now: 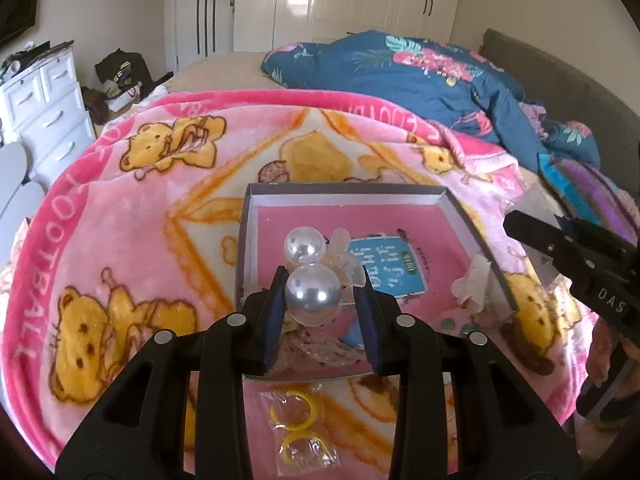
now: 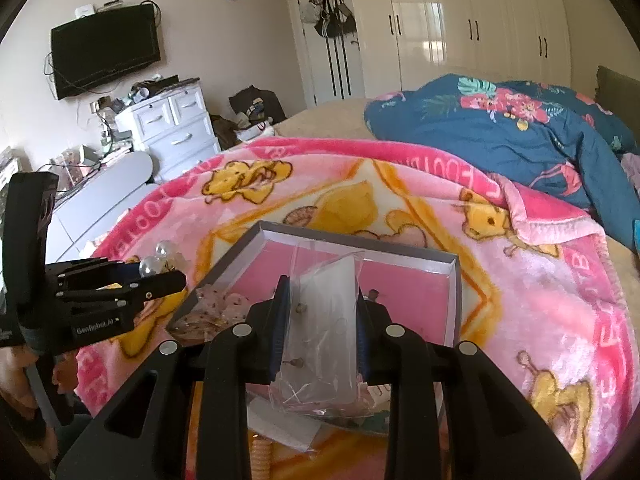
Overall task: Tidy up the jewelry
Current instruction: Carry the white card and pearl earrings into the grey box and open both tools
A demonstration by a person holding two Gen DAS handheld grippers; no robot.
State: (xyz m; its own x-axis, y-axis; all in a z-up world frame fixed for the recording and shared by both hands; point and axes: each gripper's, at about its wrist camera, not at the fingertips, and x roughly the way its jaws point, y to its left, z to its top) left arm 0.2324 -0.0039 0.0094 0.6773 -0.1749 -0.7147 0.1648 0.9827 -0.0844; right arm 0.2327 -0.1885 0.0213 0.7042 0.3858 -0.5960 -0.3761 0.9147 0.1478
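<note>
My left gripper (image 1: 322,286) is shut on a clear hair clip with two large pearl balls (image 1: 313,294), held over the near left part of a shallow grey box (image 1: 246,220) with a pink floor. My right gripper (image 2: 322,292) is shut on a clear plastic bag holding a white earring card (image 2: 326,320), above the box's near edge (image 2: 454,280). The left gripper (image 2: 160,276) with the pearl clip (image 2: 151,266) also shows at the left of the right wrist view. At the right of the left wrist view, the right gripper (image 1: 516,226) comes in beside the box.
The box holds a blue card (image 1: 384,268), a white flower piece (image 1: 474,282) and a speckled fabric item (image 1: 316,350). A clear bag of yellow rings (image 1: 294,420) lies on the pink bear blanket (image 1: 120,240). A blue floral duvet (image 1: 420,72) is bunched behind.
</note>
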